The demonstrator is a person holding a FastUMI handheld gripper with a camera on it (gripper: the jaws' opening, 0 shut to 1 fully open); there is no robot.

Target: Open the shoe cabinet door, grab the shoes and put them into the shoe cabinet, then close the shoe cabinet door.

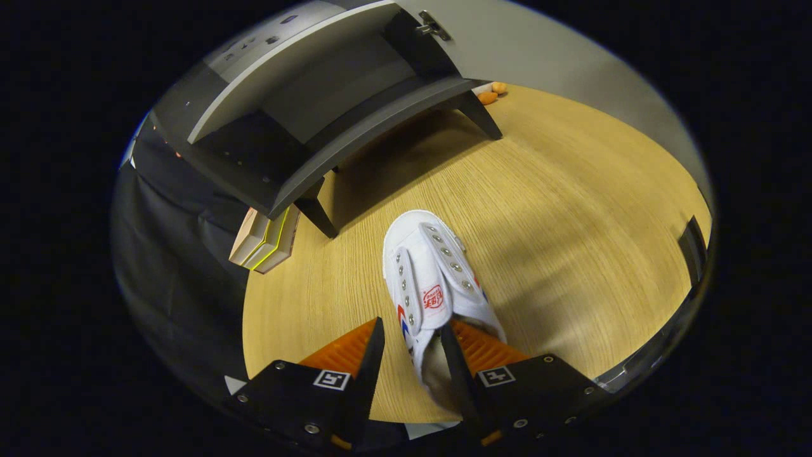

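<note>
From my gripper view, my gripper (412, 336) hangs over a wooden tabletop (571, 209) with its 2 fingers spread to a moderate gap. A white shoe (430, 279) lies on the wood with its toe pointing away from me, toward the cabinet. Its heel end reaches back between my fingers. The right finger sits inside the shoe's opening, against the inner side of the collar, while the left finger stands just outside the shoe's left wall with a sliver of tabletop showing between them, so I am not clamped on it; whether the left finger touches the canvas at all I cannot tell. The shoe has rows of metal eyelets, no laces that I can see, a red mark on the tongue, and red and blue stripes on its left side.

Beyond the shoe stands the shoe cabinet (317, 120), dark grey, raised on short angled legs (485, 117). Its door (545, 57) is swung open to the right, light grey with a metal hinge (434, 26) near its upper edge, and the dark interior with a pale shelf is exposed. A stack of books (266, 240) lies beside the cabinet's near left leg. 2 small orange objects (493, 92) rest on the table just behind the far right leg.
</note>
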